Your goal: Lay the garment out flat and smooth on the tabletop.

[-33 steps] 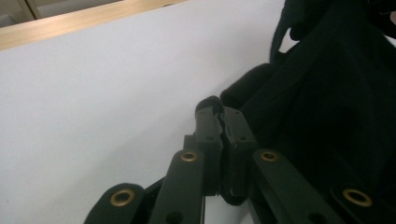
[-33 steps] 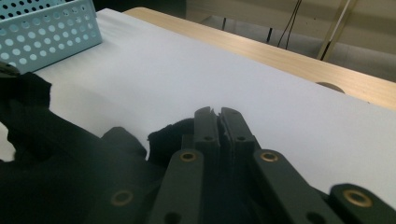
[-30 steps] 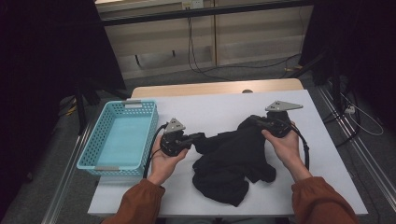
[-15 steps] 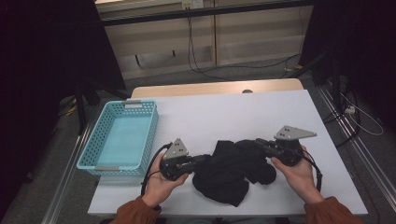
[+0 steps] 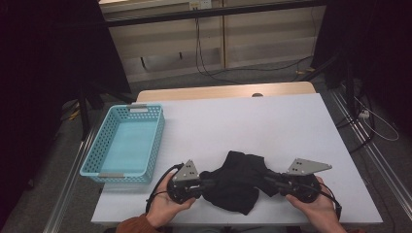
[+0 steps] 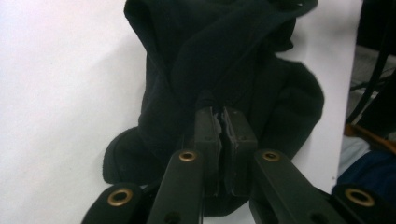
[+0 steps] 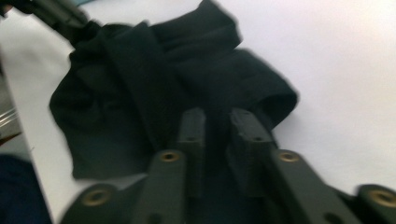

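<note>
- At the left edge of the desk (image 5: pixel 291 116) I see the blue basket (image 5: pixel 127 145), empty and well apart from the work, its long side running along that edge.
- My left claw (image 5: pixel 206 183) sits near the front edge, left of centre. In the left gripper view its jaws are pressed almost together on a fold of the black garment (image 6: pixel 224 74), so I read it as clamped on the cloth.
- The black garment (image 5: pixel 238 182) lies bunched between the two claws, close to the front edge, with one flap reaching nearly to the lip. Its long axis runs roughly left to right, parallel to that edge, one end towards each claw; I cannot tell collar from hem in this heap.
- My right claw (image 5: pixel 270 180) comes in from the right. In the right gripper view its jaws stand narrowly apart with dark cloth (image 7: pixel 154 84) between them; the picture is blurred, and I judge it is gripping the garment.
- Risks as I see them: the left pinch takes a thin fold, so a quick pull could slip it free; the bunched layers may mean I lift several at once and the cloth will not spread; and the flap at the front edge could slide off and drag the rest down.
</note>
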Tool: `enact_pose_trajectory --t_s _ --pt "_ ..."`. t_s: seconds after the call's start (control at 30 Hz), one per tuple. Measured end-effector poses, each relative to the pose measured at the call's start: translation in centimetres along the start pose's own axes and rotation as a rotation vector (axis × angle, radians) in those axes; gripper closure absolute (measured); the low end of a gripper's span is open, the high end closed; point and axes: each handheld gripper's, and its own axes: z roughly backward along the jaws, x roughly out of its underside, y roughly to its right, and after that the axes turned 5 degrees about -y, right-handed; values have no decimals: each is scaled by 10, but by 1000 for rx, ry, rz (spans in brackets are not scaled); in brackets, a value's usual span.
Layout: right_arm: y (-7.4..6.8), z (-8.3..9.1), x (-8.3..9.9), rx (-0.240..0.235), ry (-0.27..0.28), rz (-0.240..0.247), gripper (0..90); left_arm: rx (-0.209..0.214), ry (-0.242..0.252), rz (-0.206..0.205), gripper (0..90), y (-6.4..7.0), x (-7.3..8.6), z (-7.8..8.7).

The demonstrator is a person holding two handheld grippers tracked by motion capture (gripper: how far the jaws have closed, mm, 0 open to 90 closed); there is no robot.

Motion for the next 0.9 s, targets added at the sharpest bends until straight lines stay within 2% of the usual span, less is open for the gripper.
enact_pose_trajectory --t_s 0.03,0.1,0.17,0.23,0.3,0.43,0.5,0.53,0.57,0.6,0.63,0.67,0.7,0.73,0.77,0.8,0.83,0.9 --pt "0 -1 0 -16 -11 -5 629 2 -10 4 848 -1 1 -2" --pt "1 0 -2 -27 0 2 577 9 -14 18 843 -2 2 -5" --pt "2 1 -4 -19 9 4 565 20 -23 27 842 -4 3 -8" --pt "9 4 -14 0 57 8 566 20 -29 29 837 -7 3 -11" --pt "12 4 -16 8 61 6 576 24 -26 33 836 -8 3 -11" --pt "34 0 -30 52 96 -19 618 20 -25 31 829 -8 3 -11" --pt "37 -2 -31 49 97 -26 615 20 -26 32 827 -8 3 -11" --pt "40 -6 -32 44 86 -29 610 19 -29 31 824 -8 3 -11" --pt "43 -14 -31 60 55 -22 597 19 -23 34 821 -9 3 -11" --pt "43 -14 -31 60 55 -22 597 19 -23 34 817 -9 3 -11" --pt "49 -23 -30 37 31 -34 583 20 -21 39 812 -9 3 -11" --pt "49 -23 -30 37 31 -34 583 20 -21 39 809 -9 3 -11" --pt "52 -30 -30 16 -3 -43 571 17 -17 43 801 -9 3 -10" --pt "52 -30 -30 16 -3 -43 571 17 -17 43 795 -9 3 -10" --pt "53 -35 -30 -25 -13 -50 633 14 -19 46 785 -11 1 -9" --pt "53 -35 -30 -25 -13 -50 633 14 -19 46 782 -11 1 -9" --pt "50 -35 -30 -30 -16 -39 729 16 -8 55 773 -12 -1 -8" --pt "49 -33 -31 -31 6 -46 802 11 9 58 744 -13 -6 -7"
